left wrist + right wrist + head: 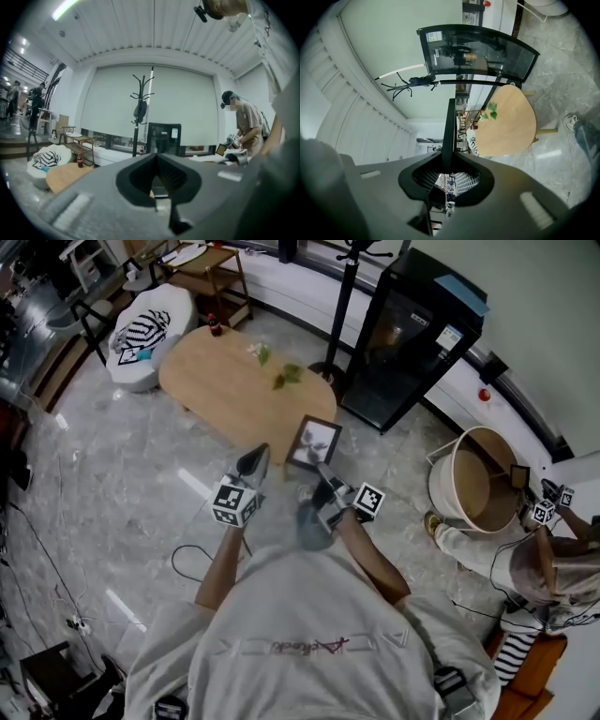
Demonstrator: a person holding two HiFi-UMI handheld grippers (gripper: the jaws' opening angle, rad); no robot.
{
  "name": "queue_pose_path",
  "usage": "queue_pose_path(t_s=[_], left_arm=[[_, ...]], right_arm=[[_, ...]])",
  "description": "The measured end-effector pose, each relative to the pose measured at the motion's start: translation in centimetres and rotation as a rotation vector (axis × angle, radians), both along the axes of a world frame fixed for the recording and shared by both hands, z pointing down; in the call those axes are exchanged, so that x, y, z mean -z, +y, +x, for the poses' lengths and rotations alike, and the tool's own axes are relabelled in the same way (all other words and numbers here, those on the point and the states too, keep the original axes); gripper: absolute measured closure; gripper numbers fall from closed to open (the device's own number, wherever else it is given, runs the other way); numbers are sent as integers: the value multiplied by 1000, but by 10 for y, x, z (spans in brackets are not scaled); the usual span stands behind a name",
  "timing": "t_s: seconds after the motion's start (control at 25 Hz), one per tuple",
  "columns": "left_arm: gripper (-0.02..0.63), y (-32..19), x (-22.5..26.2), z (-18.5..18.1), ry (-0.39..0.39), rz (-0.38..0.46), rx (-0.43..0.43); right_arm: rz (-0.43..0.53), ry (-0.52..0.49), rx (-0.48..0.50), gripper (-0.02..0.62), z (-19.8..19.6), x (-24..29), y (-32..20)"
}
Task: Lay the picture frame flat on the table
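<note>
head view: the right gripper (323, 476) is clamped on the lower edge of the one picture frame (313, 443). it holds the frame in the air, short of the one wooden table (225, 381) and well apart from it. the left gripper (253, 465) hangs just beside. of the two grippers only one carries, so the frame could swing or slip in that narrow pinch.

left gripper view: the jaws are pressed together on nothing. the table edge shows low at left.

right gripper view: the frame shows edge-on, a thin dark strip nipped between the pads. two leafy sprigs (492, 111) lie on the table — set down on them, the frame would likely rest tilted.
</note>
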State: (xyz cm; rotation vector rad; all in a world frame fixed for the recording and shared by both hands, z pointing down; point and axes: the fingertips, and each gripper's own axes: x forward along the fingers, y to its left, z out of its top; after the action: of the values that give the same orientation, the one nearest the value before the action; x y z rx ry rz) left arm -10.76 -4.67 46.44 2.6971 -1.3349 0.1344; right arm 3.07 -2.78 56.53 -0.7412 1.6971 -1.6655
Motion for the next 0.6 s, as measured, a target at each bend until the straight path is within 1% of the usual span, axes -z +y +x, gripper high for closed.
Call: queue_pose_path(t_s=[0.2,0.6], left_arm=[[606,-42,10,1,3,-9,4],[606,-137,11,23,-3,-32,-15]], right_arm=[[-1,1,12,522,0,13,-41],[-17,12,22,522,14,15,-133]])
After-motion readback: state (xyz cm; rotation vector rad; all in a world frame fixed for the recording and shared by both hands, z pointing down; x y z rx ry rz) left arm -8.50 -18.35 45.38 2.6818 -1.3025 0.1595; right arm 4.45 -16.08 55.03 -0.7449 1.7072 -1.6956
